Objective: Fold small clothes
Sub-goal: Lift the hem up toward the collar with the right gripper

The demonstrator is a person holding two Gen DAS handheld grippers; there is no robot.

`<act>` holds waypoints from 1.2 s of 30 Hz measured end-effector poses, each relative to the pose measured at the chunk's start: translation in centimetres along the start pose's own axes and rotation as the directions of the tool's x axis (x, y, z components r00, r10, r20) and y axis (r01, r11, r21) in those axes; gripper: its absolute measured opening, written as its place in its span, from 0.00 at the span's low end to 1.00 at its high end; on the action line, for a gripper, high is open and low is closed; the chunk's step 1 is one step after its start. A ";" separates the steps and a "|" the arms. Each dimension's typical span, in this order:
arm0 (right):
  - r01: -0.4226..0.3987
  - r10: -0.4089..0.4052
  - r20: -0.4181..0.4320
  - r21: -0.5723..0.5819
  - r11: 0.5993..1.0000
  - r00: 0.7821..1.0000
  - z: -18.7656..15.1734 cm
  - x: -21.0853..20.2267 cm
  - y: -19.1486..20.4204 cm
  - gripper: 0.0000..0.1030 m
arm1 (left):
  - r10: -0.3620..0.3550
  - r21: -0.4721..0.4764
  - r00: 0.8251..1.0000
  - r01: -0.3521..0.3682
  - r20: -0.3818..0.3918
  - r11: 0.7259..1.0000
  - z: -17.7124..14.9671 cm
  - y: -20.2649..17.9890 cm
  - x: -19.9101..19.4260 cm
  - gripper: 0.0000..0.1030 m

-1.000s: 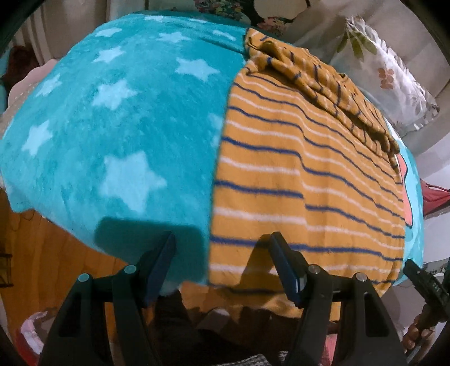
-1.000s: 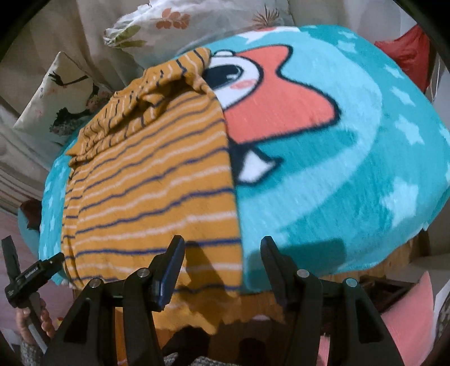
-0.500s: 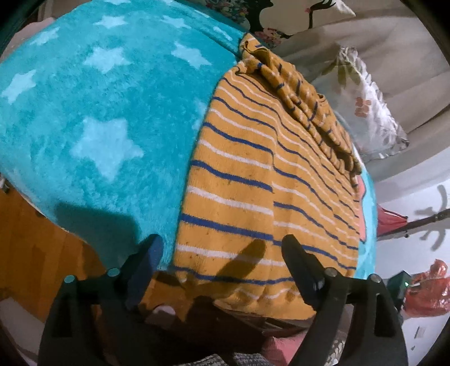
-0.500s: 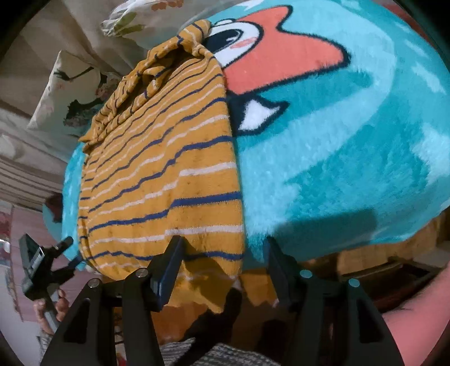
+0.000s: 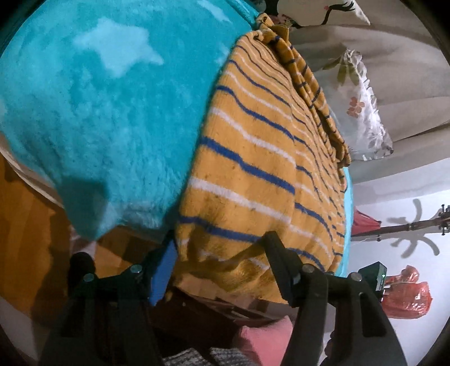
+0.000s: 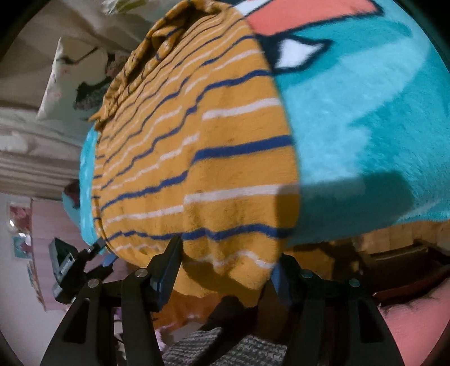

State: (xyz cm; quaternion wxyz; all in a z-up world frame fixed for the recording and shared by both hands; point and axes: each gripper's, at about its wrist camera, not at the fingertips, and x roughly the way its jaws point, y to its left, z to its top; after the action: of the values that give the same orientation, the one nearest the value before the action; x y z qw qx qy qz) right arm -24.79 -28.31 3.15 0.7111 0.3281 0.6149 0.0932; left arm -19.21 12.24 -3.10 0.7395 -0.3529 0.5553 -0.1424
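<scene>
A fluffy turquoise blanket (image 5: 107, 118) with pale stars fills the left wrist view from nine to twelve o'clock; in the right wrist view it shows a coral and white cartoon print (image 6: 303, 19) at one o'clock. A floral pillow (image 5: 362, 109) lies at two o'clock in the left view, against beige fabric (image 5: 393, 50). At four o'clock a red plastic bag (image 5: 407, 295) hangs by a white wall. Orange wood (image 5: 31, 225) shows at eight o'clock under the blanket's edge.

The left gripper (image 5: 222, 261) is held low and level, its jaws spread wide apart. The right gripper (image 6: 225, 264) is posed likewise, jaws equally wide.
</scene>
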 end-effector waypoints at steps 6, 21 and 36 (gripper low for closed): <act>0.031 -0.034 -0.039 -0.062 0.998 0.999 -0.5 2.0 1.7 0.58 | -0.021 0.020 1.000 0.022 -0.017 1.000 -0.7 -0.4 -0.1 0.41; -0.050 0.046 -0.040 -0.102 0.994 0.998 -1.9 -0.1 4.1 0.10 | 0.041 0.046 0.998 -0.043 0.042 0.998 -1.6 -4.1 -4.4 0.11; -0.162 0.164 0.019 -0.089 0.983 0.986 -2.9 -4.6 3.9 0.09 | 0.118 0.121 0.988 -0.129 0.096 0.984 -2.1 -7.2 -8.2 0.00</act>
State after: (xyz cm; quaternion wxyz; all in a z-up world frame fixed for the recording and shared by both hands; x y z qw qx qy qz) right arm -27.53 -26.72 9.07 0.7227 0.3470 0.5720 0.1735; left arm -22.66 11.29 7.44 0.7915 -0.2762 0.5327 -0.1156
